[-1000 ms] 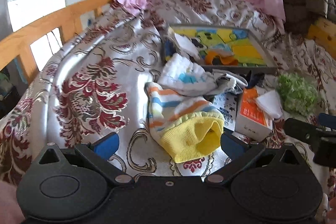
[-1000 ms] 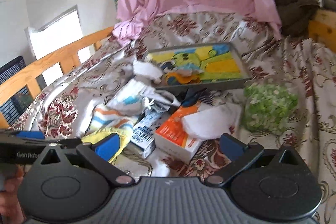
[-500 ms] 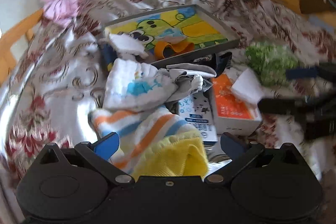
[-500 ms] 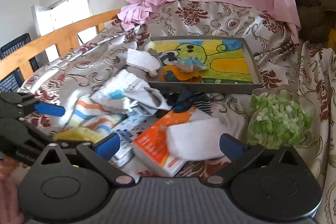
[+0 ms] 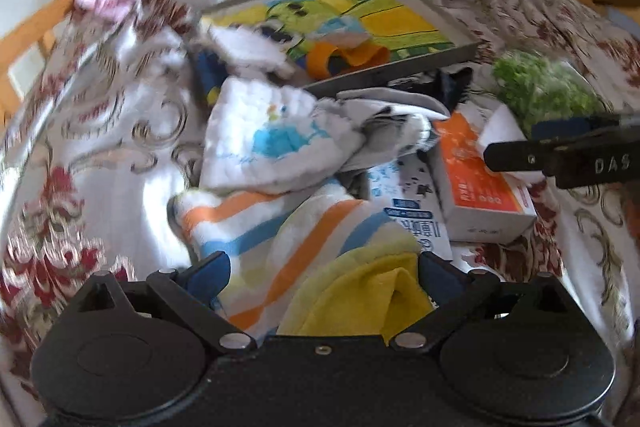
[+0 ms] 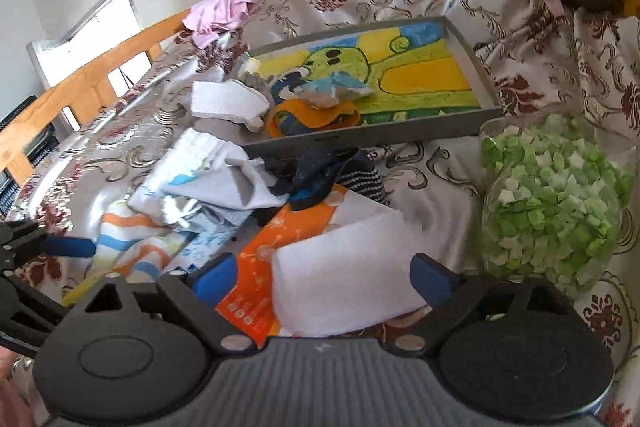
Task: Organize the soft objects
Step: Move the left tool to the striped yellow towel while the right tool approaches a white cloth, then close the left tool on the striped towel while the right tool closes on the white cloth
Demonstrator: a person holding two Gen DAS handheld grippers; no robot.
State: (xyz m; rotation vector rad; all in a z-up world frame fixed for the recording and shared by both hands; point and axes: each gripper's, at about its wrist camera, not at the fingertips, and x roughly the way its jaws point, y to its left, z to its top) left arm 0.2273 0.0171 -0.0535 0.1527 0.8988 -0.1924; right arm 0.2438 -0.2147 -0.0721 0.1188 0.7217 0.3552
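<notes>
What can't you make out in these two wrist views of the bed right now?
- Left wrist view: motion blur makes the print on the milk carton unreadable.
- Left wrist view: the near end of the striped sock is hidden behind the gripper body.
- Right wrist view: the white pad covers part of the orange box.
- Right wrist view: the dark sock lies bunched, shape unclear.

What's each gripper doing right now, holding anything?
Left gripper: open, astride the striped sock, not gripping.
Right gripper: closing around the white cloth, not yet gripping.
</notes>
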